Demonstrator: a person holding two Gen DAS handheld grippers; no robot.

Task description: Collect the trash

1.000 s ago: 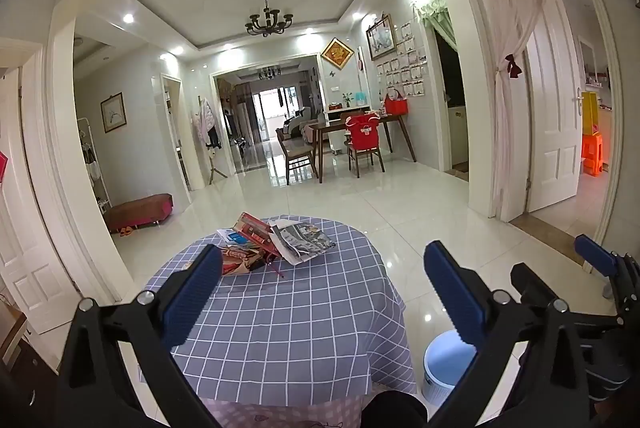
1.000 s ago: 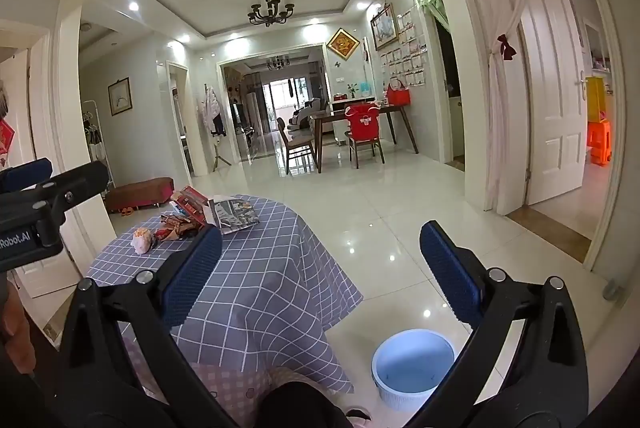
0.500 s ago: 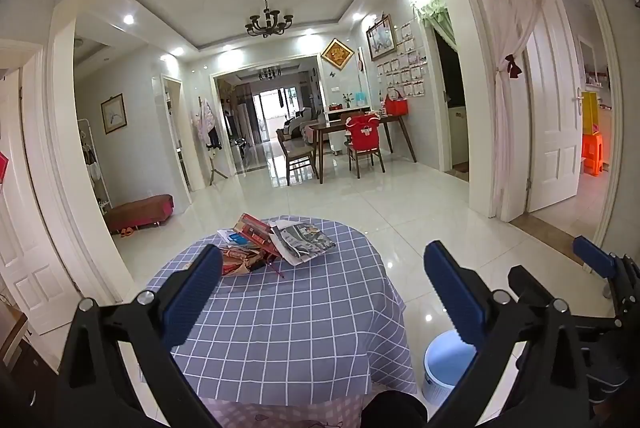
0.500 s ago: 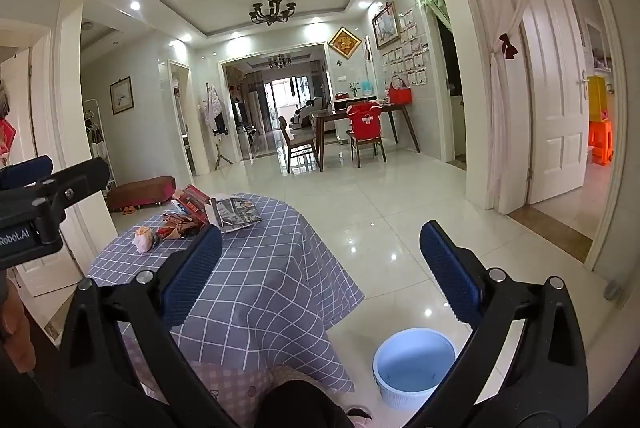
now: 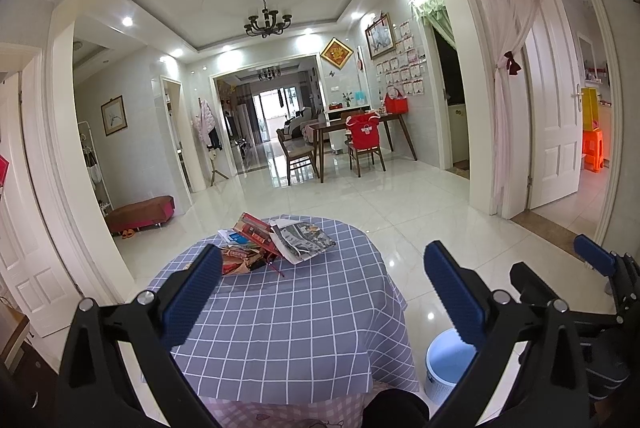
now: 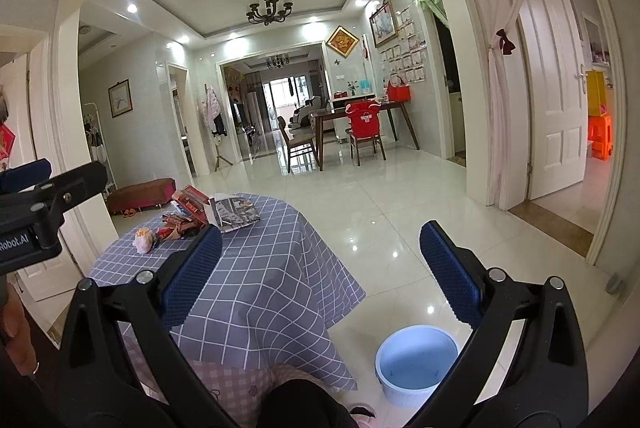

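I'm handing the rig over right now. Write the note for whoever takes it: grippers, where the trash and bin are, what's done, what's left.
Left gripper: open, empty, held above the near side of the table.
Right gripper: open, empty, off the table's right edge, above the floor.
Trash: a pile of wrappers, a red packet and a newspaper sheet lies on the far side of the checked tablecloth; a crumpled ball lies at the pile's left end.
Bin: blue bucket on the floor right of the table, nothing visible inside.
Done: nothing collected.
Left: pick up every piece and drop it into the bucket.
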